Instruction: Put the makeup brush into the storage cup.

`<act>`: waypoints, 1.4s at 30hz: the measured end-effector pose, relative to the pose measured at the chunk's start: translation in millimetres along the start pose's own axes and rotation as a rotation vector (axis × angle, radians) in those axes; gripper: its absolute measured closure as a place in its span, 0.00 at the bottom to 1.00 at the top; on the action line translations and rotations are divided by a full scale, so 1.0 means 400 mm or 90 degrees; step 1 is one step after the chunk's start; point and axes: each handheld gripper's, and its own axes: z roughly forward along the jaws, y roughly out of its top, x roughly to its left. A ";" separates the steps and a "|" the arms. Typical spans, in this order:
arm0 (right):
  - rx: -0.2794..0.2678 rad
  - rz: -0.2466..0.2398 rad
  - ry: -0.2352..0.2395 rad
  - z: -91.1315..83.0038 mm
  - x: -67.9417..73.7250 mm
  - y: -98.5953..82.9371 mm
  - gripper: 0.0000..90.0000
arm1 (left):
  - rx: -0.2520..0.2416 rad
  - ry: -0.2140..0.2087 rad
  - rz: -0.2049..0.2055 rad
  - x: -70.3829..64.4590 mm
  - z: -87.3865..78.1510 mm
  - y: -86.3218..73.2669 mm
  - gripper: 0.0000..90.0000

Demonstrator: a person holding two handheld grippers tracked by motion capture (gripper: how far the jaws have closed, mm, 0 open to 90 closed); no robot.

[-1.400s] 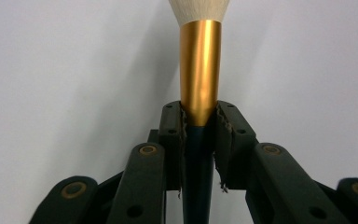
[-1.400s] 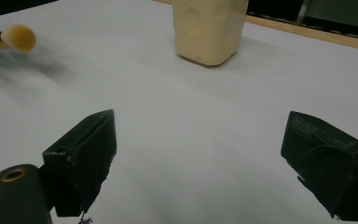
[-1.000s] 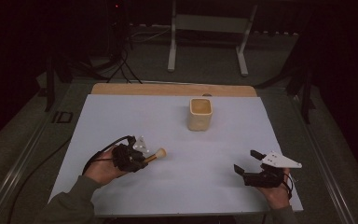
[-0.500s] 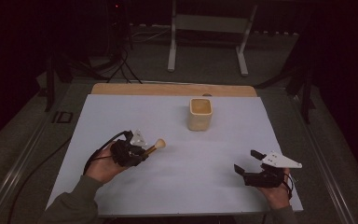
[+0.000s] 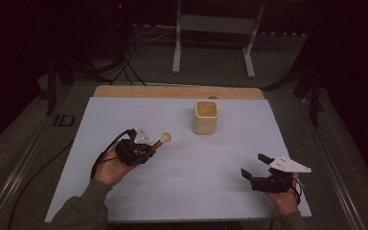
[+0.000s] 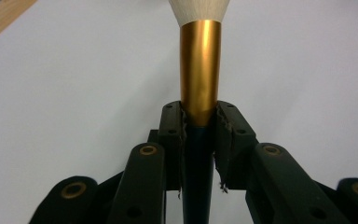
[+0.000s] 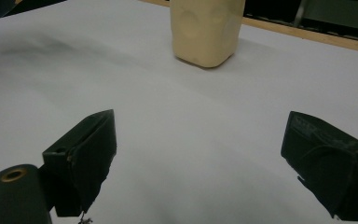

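White table sheet (image 5: 182, 182): left gripper (image 5: 146, 147) clamps gold-ferruled, cream-bristled makeup brush (image 6: 200, 70); right gripper (image 5: 255, 165) jaws wide, cream plastic cup (image 5: 205, 117) well apart.

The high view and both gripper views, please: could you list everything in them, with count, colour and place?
Makeup brush with gold ferrule, dark handle and pale bristles: one, clamped in the left gripper, above the mat's left half.
Cream plastic cup: one, upright, far centre of the mat.
White mat: one, covering the table.
Wooden table edge: one, tan, along the far side.
Metal stand: one, grey, on the floor beyond.
Left gripper: one, black, shut on the brush.
Right gripper: one, black, open, near right.
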 end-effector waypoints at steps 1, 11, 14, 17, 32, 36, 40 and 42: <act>-0.001 0.000 0.000 0.000 0.000 0.000 0.11 | -0.003 0.003 -0.002 0.000 -0.001 0.002 0.83; -0.005 0.003 -0.002 -0.003 -0.002 0.000 0.11 | -0.062 0.023 -0.033 0.006 -0.005 0.021 0.83; -0.006 0.003 -0.004 -0.005 -0.004 0.000 0.11 | -0.076 0.022 -0.045 0.009 -0.002 0.028 0.83; -0.010 0.004 -0.007 -0.008 -0.006 0.000 0.11 | -0.087 0.021 -0.052 0.011 0.000 0.035 0.83; -0.016 0.000 -0.005 -0.012 -0.010 0.000 0.11 | -0.139 0.018 -0.085 0.016 0.017 0.066 0.83; -0.016 0.000 -0.004 -0.012 -0.009 0.001 0.11 | -0.154 0.028 -0.090 0.016 0.019 0.070 0.83; -0.016 0.000 -0.005 -0.013 -0.010 0.001 0.11 | -0.164 0.035 -0.096 0.018 0.023 0.078 0.83; -0.017 0.001 -0.005 -0.013 -0.010 0.001 0.11 | -0.170 0.040 -0.099 0.019 0.024 0.082 0.83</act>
